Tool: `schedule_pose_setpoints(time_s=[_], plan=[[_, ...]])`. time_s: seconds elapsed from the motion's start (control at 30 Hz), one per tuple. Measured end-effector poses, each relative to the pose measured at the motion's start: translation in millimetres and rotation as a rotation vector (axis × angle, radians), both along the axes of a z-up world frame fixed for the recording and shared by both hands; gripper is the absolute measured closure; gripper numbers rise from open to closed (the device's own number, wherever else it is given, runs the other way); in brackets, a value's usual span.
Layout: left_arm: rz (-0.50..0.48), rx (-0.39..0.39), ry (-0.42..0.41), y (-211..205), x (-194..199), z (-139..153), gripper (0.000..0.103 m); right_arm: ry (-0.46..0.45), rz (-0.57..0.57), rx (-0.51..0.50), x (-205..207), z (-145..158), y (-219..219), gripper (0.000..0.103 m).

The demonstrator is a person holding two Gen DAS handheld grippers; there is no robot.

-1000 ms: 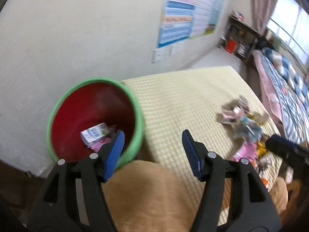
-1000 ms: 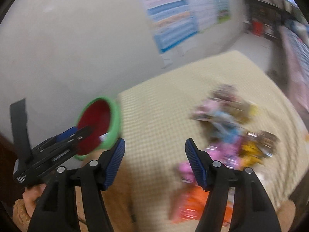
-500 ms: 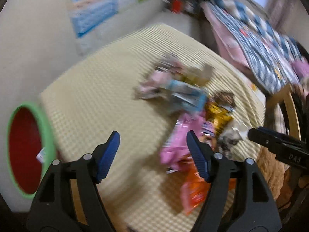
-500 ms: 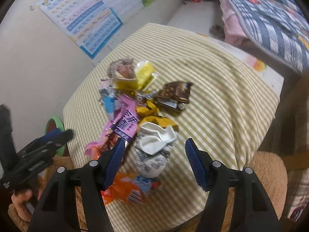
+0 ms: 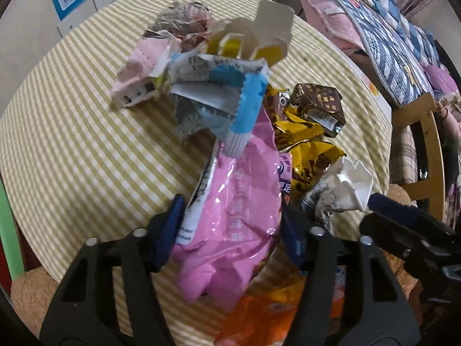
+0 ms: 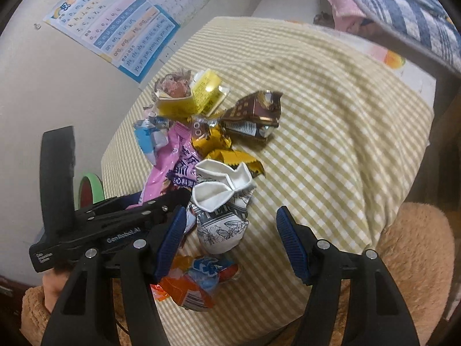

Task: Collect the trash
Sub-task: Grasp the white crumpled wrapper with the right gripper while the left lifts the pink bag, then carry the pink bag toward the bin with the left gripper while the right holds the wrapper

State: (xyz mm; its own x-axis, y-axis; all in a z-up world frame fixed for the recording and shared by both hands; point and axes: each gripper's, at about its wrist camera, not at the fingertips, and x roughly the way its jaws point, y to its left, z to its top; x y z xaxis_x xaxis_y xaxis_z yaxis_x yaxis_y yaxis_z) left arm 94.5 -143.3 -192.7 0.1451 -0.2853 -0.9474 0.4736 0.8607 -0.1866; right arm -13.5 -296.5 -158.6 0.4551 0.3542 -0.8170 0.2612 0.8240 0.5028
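Trash pile (image 6: pixel 201 144) sits mid-worktop (image 6: pixel 331 144), on a yellow/white checked cloth. Mix of wrappers: pink bag (image 5: pixel 230 216), blue/white wrapper (image 5: pixel 219 92), yellow + brown foil packs (image 6: pixel 253 115), crumpled white paper cup (image 6: pixel 222 201), orange pack (image 6: pixel 190 282) at the near edge.

Left claw (image 5: pixel 230 230) points steeply down w/ the pink bag between its blue pads; jaws just closing in, pads right at the bag's sides but can't tell if they press yet. Right claw (image 6: pixel 227 230) approx half open, nothing gripped; the cup lies betw its fingers, nearer the left one, not touching.

Room: cream wall w/ a pinyin chart (image 6: pixel 115 37), bed w/ blue plaid quilt (image 6: pixel 403 8) beyond the worktop, wooden chair (image 5: pixel 429 158) by the edge. Green-rimmed red bin (image 6: pixel 89 190) low, beside the worktop by the wall. Fuzzy tan sleeves (image 6: pixel 417 259) in the foreground.
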Motion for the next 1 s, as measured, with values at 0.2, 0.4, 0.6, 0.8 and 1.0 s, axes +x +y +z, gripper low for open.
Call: schedule_pose_setpoints(time_s=[0.2,0.4,0.6,0.8,1.0], plan=[[0.078,-0.014,-0.099,31.0,-7.9,26.5,0.047,0.006,0.02,0.01,5.6,-3.8,7.2,0.04],[0.133,-0.053,-0.166,56.3,-10.5,55.1,0.047,0.036,0.004,-0.016,18.6,-12.1,11.8,0.04],[0.196,-0.086,-0.21,89.6,-20.2,71.3,0.047,0.046,-0.037,-0.042,28.4,-22.4,6.1,0.04],[0.261,-0.082,-0.259,101.8,-22.0,79.8,0.047,0.022,-0.001,-0.084,27.2,-14.3,15.3,0.079],[0.308,-0.074,-0.325,122.0,-28.0,94.1,0.047,-0.061,0.007,-0.095,15.9,13.3,25.3,0.079]])
